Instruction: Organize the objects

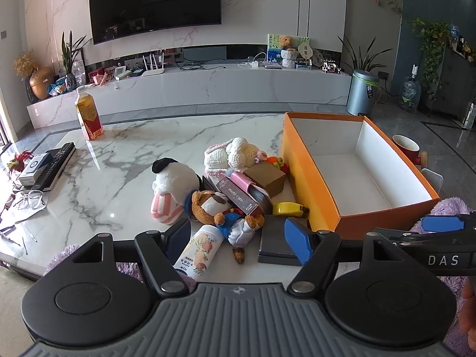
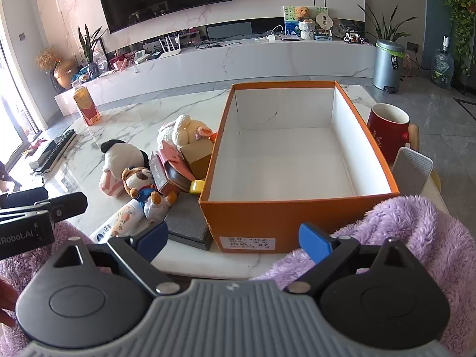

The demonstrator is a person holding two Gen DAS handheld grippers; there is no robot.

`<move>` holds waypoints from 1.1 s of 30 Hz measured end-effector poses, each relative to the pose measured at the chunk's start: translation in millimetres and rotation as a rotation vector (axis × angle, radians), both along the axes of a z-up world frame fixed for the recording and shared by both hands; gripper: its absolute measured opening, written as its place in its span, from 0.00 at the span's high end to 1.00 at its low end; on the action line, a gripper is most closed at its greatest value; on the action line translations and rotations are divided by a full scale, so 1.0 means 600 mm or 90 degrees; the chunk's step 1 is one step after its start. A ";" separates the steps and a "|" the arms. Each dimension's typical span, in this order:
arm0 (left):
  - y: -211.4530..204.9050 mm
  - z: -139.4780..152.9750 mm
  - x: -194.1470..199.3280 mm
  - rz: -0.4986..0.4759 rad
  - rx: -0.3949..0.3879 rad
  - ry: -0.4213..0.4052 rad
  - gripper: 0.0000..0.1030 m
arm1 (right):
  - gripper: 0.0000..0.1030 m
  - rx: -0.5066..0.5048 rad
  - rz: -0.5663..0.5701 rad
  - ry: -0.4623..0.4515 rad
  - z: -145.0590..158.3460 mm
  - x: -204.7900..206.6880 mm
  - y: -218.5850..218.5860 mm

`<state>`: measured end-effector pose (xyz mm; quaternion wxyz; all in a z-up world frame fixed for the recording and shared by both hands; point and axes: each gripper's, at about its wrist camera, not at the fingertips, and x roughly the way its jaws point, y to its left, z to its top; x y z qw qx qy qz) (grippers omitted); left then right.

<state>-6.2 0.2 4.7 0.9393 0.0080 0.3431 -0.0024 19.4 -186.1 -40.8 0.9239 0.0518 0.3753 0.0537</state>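
Marble counter with an open orange box and a cluster of loose items just to its left. The box stands upright near the counter's front edge, its white interior bare.

Beside the box's left wall lie, from back to front: a cream crocheted toy, a brown cardboard cube, a pink photo-card pack, a yellow tape measure touching the box wall, and a flat grey case at the box's front corner. Left of these lie a white plush with black ears and a brown plush dog in blue clothing, the latter partly resting on a white peach-printed bottle lying on its side.

The left tool hangs above the bottle and the dog, its blue pads spread wide with nothing clamped. The right tool hangs before the box's front wall, likewise spread wide and holding nothing.

A red mug stands right of the box. A tea bottle stands upright far left, well apart from the cluster; a remote control and spectacles lie at the left edge.
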 end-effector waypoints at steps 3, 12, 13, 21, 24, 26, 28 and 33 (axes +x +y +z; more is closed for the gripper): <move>0.001 -0.001 -0.001 -0.003 -0.003 0.004 0.19 | 0.08 0.002 0.001 0.000 -0.001 -0.001 0.000; 0.000 -0.002 0.000 -0.009 -0.006 0.013 0.19 | 0.08 -0.005 0.003 0.005 -0.004 0.000 0.003; 0.000 -0.002 0.000 -0.007 -0.006 0.014 0.19 | 0.08 -0.005 0.003 0.005 -0.003 0.000 0.003; 0.002 -0.003 0.000 -0.006 -0.006 0.018 0.19 | 0.08 -0.008 0.006 0.008 -0.005 0.002 0.004; 0.001 -0.004 0.000 -0.005 -0.004 0.019 0.19 | 0.08 -0.008 0.006 0.008 -0.005 0.001 0.003; 0.001 -0.004 0.000 -0.005 -0.005 0.019 0.19 | 0.08 -0.008 0.006 0.007 -0.005 0.001 0.004; 0.001 -0.004 0.000 -0.004 -0.003 0.019 0.19 | 0.08 -0.008 0.006 0.008 -0.005 0.001 0.004; 0.001 -0.005 -0.001 -0.006 -0.003 0.022 0.19 | 0.08 -0.009 0.010 0.009 -0.007 0.002 0.007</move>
